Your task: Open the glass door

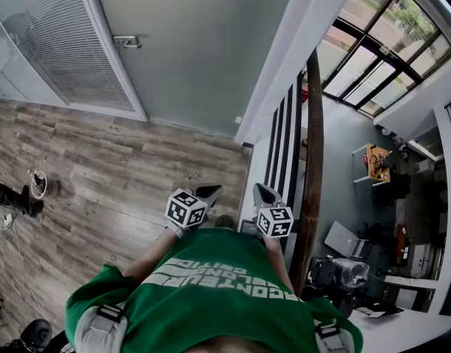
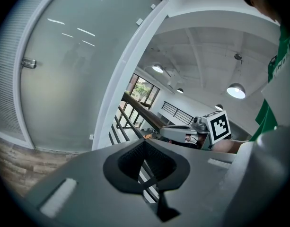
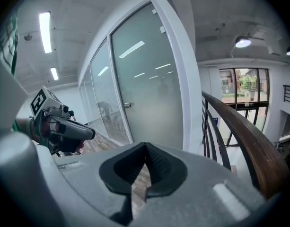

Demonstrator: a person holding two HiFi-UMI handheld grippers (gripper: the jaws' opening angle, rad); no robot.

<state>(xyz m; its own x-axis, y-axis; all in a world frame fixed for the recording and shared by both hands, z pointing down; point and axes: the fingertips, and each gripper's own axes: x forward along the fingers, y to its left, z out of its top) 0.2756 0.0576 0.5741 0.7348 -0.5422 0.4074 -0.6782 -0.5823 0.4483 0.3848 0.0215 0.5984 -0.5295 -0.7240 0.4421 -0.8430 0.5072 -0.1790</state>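
**Door closed, handle not yet reached**

Door (image 1: 196,57) appears closed at 12 o'clock of the person, a frosted pane in a white frame. Its handle (image 1: 128,42) sits at 11 o'clock, well apart from both grippers. Left gripper (image 1: 212,191) and right gripper (image 1: 260,191) are held side by side ahead of the chest, each with its fingers pressed together on nothing.

Judgement: approach stage, no contact made.

Risks:
- Closed fingers meeting the handle would skid off it or knock the pane, so they must part first.
- The handle is small, and a shallow bite could slip under pull.
- The handrail (image 1: 313,153), at 3 o'clock of the right gripper, could snag it.
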